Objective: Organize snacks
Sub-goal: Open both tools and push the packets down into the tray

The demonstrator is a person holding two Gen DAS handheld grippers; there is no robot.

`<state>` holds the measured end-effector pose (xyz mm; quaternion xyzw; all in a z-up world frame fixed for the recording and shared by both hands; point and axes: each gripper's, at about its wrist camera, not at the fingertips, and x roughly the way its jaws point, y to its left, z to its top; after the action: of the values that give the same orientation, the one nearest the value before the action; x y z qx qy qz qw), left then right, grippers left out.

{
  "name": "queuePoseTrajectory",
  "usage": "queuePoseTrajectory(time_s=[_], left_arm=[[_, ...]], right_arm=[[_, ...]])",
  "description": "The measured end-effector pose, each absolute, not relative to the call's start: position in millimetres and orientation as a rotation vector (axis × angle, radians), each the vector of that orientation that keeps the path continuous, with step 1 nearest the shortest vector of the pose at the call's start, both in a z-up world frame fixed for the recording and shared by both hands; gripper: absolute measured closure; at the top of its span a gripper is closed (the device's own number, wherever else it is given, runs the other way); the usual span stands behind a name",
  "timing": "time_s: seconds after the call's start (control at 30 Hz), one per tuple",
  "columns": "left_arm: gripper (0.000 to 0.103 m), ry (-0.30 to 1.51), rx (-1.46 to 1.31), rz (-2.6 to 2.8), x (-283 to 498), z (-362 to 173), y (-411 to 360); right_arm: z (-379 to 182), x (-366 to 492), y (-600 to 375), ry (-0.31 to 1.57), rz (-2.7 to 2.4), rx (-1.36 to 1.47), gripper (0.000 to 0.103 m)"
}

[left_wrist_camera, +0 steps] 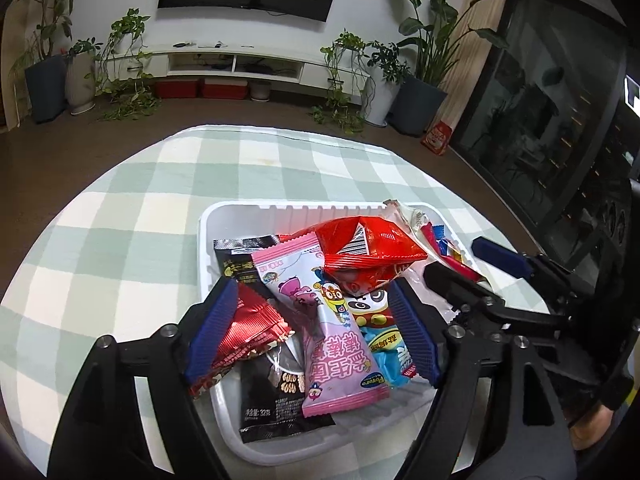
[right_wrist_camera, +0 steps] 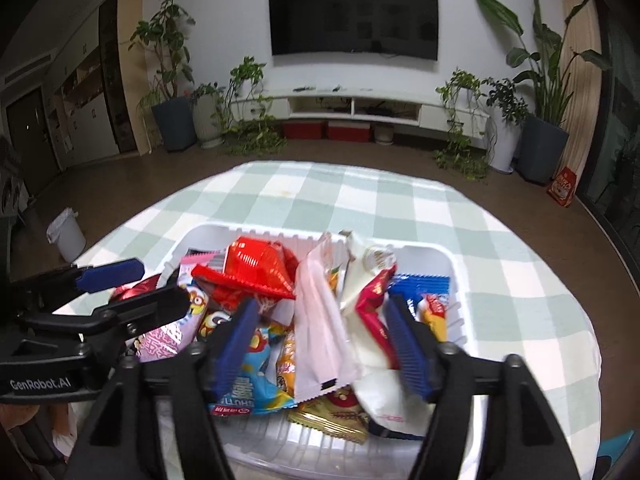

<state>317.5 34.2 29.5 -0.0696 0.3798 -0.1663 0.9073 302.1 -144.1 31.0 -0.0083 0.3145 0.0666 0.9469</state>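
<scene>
Snacks all sat heaped in the white tray (left_wrist_camera: 208,224) on the checked cloth (left_wrist_camera: 120,200); I judged sorting was near done. My left gripper (left_wrist_camera: 310,330) hung spread over the pink packet (left_wrist_camera: 332,344), my right gripper (right_wrist_camera: 324,344) spread over a white sachet (right_wrist_camera: 320,320), neither pinching. Next I needed to pick one packet. Only the right view showed the blue packet (right_wrist_camera: 420,286).

Two black handheld grippers, blue ribbed pads.
Left gripper (left_wrist_camera: 310,328): matte black arms, silver screws, white "GenRobot.AI" lettering. Right gripper (right_wrist_camera: 322,344): same build. Bare skin visible at frame edges.
</scene>
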Motion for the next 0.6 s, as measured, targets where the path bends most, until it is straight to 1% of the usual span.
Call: queuePoseTrajectory(time_s=[0.03, 0.1, 0.17, 0.23, 0.33, 0.6], left_arm=[[0.022, 0.782, -0.148, -0.346, 316, 31, 35], [0.018, 0.769, -0.159, -0.35, 312, 35, 39], [0.017, 0.756, -0.175, -0.349, 308, 40, 44], [0.017, 0.74, -0.199, -0.352, 305, 44, 50], [0.017, 0.72, -0.241, -0.363, 303, 48, 58], [0.017, 0.714, -0.349, -0.412, 304, 46, 75]], right_arm=[[34, 300, -146, 0.626, 0.133, -0.009, 0.027], [39, 297, -147, 0.61, 0.134, -0.004, 0.026], [45, 291, -148, 0.579, 0.137, -0.004, 0.019], [50, 286, -147, 0.548, 0.139, -0.007, 0.016], [54, 281, -146, 0.522, 0.14, -0.015, 0.015], [51, 285, -155, 0.539, 0.133, 0.02, 0.015]])
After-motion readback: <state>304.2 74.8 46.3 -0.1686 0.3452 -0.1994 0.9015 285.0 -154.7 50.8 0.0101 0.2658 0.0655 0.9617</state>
